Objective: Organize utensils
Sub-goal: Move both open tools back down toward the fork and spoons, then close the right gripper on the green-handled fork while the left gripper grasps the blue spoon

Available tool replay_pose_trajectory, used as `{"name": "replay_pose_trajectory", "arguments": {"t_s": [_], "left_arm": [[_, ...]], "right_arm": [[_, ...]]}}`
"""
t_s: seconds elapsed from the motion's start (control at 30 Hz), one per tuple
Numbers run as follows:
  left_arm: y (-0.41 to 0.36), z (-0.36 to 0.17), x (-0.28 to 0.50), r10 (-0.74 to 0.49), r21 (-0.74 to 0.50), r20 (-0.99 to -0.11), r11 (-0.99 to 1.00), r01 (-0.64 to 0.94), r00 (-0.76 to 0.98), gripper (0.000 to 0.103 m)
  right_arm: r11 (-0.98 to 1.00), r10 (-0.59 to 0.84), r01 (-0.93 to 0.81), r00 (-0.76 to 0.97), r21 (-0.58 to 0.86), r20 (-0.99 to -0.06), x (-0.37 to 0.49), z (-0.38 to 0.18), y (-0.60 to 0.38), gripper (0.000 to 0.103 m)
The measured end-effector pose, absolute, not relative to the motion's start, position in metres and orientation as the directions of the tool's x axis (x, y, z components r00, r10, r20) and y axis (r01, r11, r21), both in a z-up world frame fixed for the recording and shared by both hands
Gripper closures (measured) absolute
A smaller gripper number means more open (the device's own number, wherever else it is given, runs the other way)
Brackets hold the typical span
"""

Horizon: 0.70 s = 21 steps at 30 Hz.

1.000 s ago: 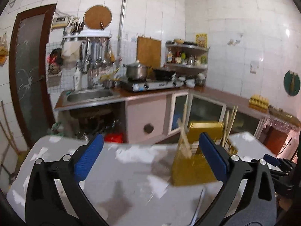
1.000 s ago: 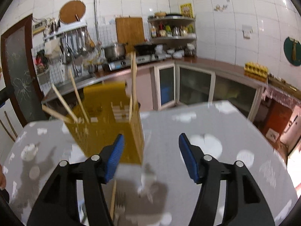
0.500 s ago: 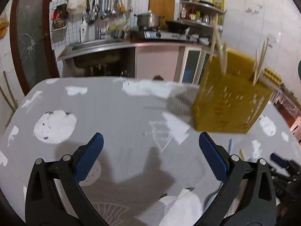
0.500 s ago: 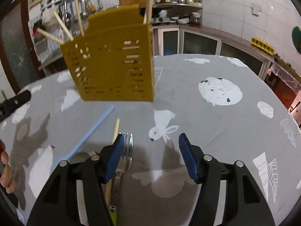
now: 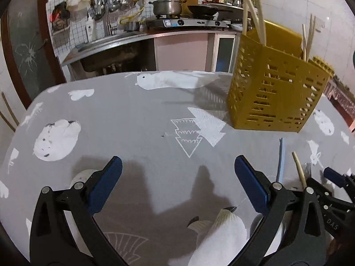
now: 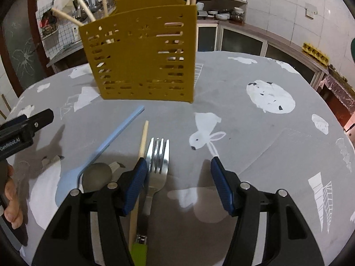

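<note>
Right gripper (image 6: pixel 178 170), jaws apart and empty, hung low over the grey printed tablecloth (image 6: pixel 255 137). The metal fork (image 6: pixel 158 161) lay just inside its left pad, tines pointing away, its green handle end (image 6: pixel 139 251) below. A wooden chopstick (image 6: pixel 142 146) lay alongside the fork on the left; further left lay a pale blue spoon (image 6: pixel 104 148) and a grey spoon (image 6: pixel 96 176). Beyond them stood the yellow slotted utensil holder (image 6: pixel 142 55), upright, with wooden chopsticks (image 6: pixel 85 6) leaning out of it. Left gripper (image 5: pixel 177 178), jaws wide and empty, hung over bare cloth, well to the left of the holder.
</note>
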<state>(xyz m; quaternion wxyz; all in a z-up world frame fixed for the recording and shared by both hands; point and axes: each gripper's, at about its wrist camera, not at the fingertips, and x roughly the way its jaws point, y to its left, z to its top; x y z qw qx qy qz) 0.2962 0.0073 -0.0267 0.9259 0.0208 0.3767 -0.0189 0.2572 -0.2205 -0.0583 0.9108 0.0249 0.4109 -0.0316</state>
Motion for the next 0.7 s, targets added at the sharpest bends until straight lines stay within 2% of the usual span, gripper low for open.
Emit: {"name": "replay_pose_trajectory", "arguments": {"t_s": [0.2, 0.5, 0.63, 0.7], "left_arm": [[0.002, -0.029, 0.297, 0.005, 0.063, -0.703, 0.996, 0.056, 0.711, 0.005], [0.012, -0.030, 0.303, -0.029, -0.002, -0.729, 0.999, 0.041, 0.684, 0.005], [0.007, -0.032, 0.303, -0.047, -0.009, -0.740, 0.998, 0.061, 0.671, 0.005], [0.005, -0.033, 0.301, -0.051, -0.006, -0.742, 0.998, 0.070, 0.669, 0.005]], "right_arm": [[0.996, -0.045, 0.088, 0.648, 0.016, -0.760, 0.259, -0.060, -0.218, 0.044], [0.996, -0.059, 0.090, 0.627, -0.003, -0.777, 0.263, -0.059, -0.210, 0.054], [0.997, -0.052, 0.075, 0.617, -0.007, -0.785, 0.273, -0.058, -0.208, 0.072], [0.997, -0.046, 0.076, 0.618, 0.002, -0.784, 0.275, -0.058, -0.211, 0.078]]}}
